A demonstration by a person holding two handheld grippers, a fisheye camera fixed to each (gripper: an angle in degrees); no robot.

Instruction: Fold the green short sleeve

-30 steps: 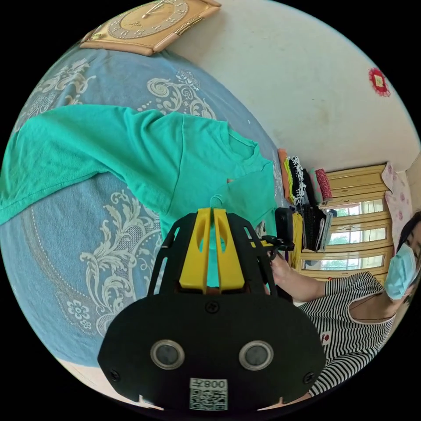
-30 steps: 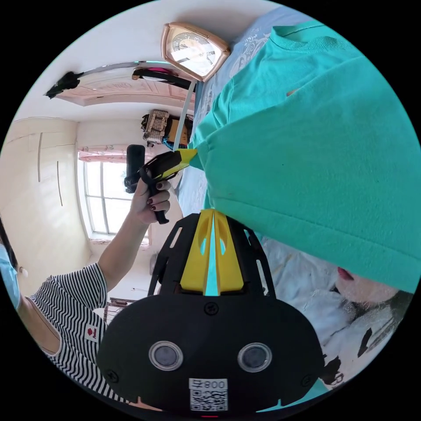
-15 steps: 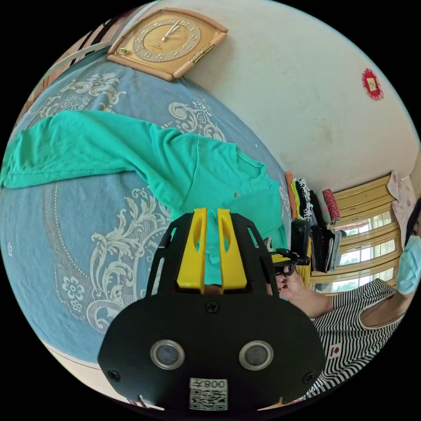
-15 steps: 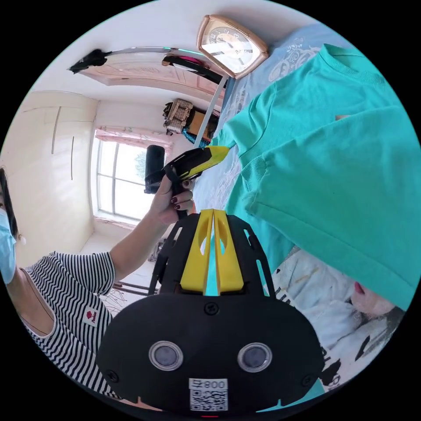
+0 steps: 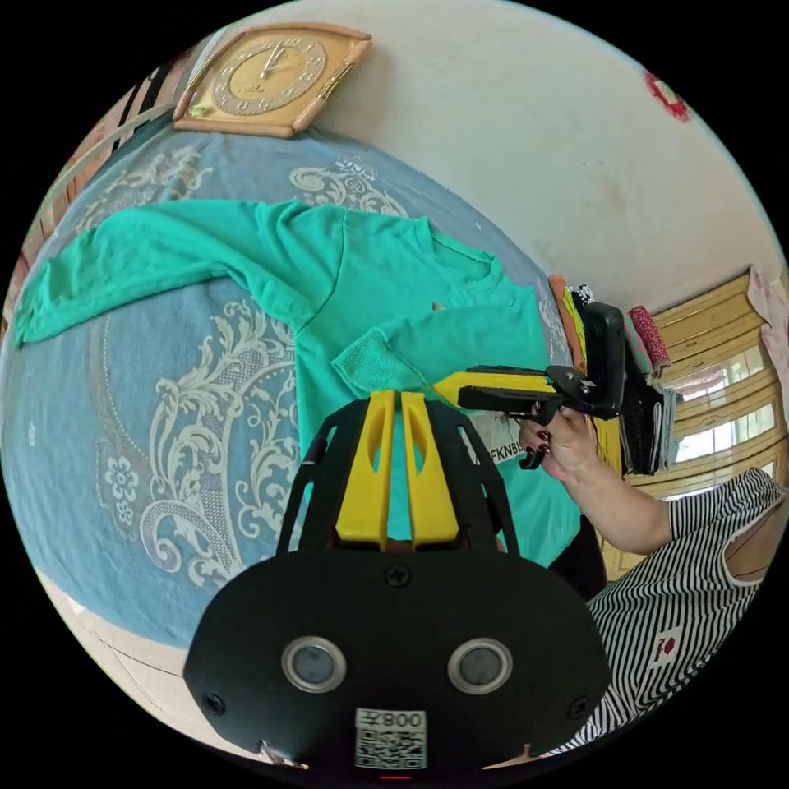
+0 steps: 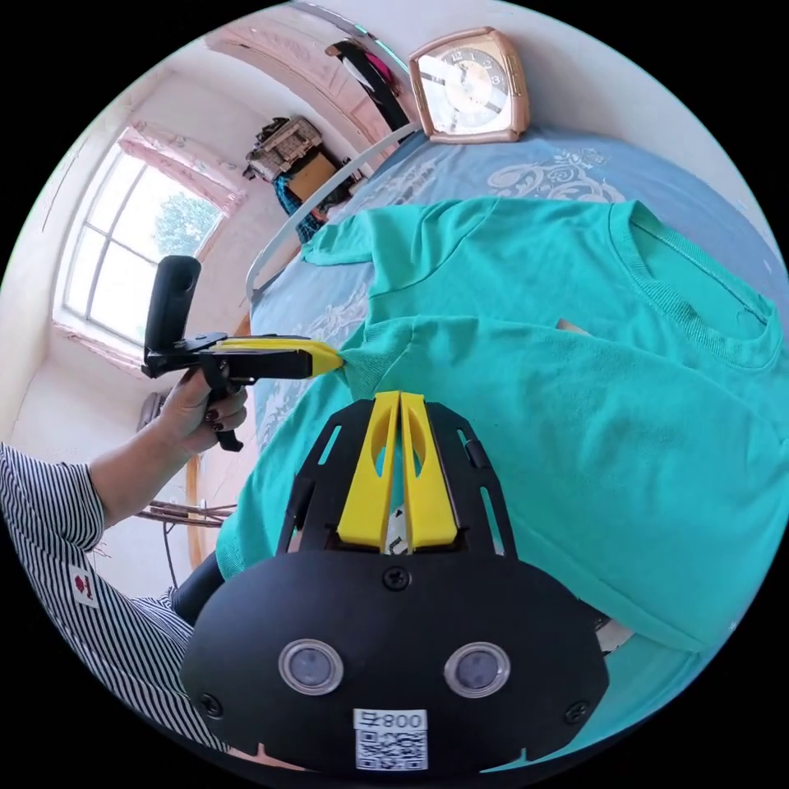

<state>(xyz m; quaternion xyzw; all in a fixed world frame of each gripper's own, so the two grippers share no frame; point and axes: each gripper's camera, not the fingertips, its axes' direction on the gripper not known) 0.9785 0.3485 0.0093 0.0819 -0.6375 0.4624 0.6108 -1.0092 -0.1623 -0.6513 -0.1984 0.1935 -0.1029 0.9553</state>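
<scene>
My green shirt (image 5: pixel 386 271) lies on the blue patterned bedspread (image 5: pixel 107 427), collar toward the wall. It is a plain teal-green knit with a ribbed round neck. One sleeve (image 5: pixel 123 255) stretches flat toward the clock end of the bed; the other side is doubled over the chest, so a folded layer covers the front, its hemmed edge running across in the right gripper view.

My left gripper (image 5: pixel 393 396) has its two yellow jaws nearly together, with green cloth between them at the tips. In the right gripper view it (image 6: pixel 333 359) pinches the corner of the folded layer. My right gripper (image 6: pixel 399 398) is likewise narrow, cloth showing in the slit; in the left gripper view it (image 5: pixel 440 386) touches the fold's edge.

I count one shirt, two grippers, one clock (image 6: pixel 470 84) against the wall.
</scene>
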